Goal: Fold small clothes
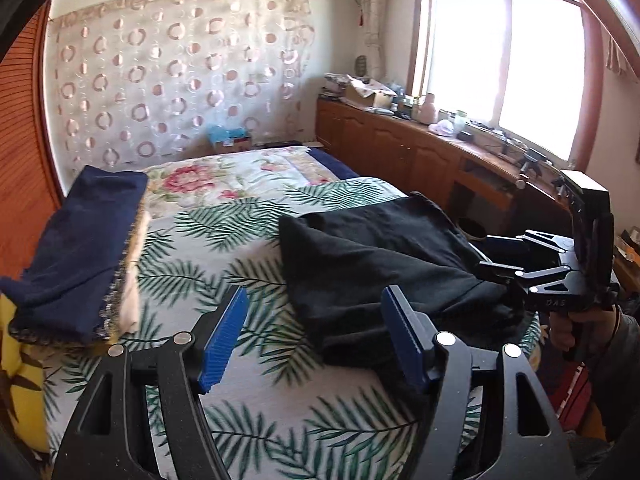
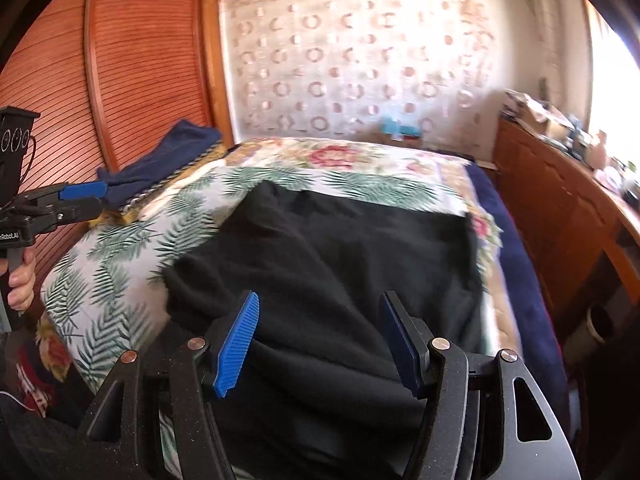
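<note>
Both pairs of blue ribbed fingers stand apart with nothing pinched between them. On the left gripper [image 1: 314, 344] the pads hang over the leaf-printed white bedspread [image 1: 224, 240], with the near edge of the crumpled black fleece garment [image 1: 384, 264] just beside the right-hand pad. The right gripper [image 2: 320, 344] hovers above the same black garment, which fills the space under its jaws; its pads do not seem to press the cloth, though motion blur makes contact hard to judge. The garment lies spread and rumpled across the middle of the bed, reaching toward the edge nearest the wooden cabinet run [image 1: 400, 148] below the bright window [image 1: 500, 60]. A folded navy blue cloth [image 1: 84, 248] sits on a stack at the bed's far corner, against the reddish slatted wooden door [image 2: 140, 60]. In the right wrist view the left gripper appears at the picture's left edge, close to that navy stack, with a hand [image 2: 20, 280] wrapped round its grip. A circle-patterned curtain [image 1: 176, 76] covers the wall behind the bed.
</note>
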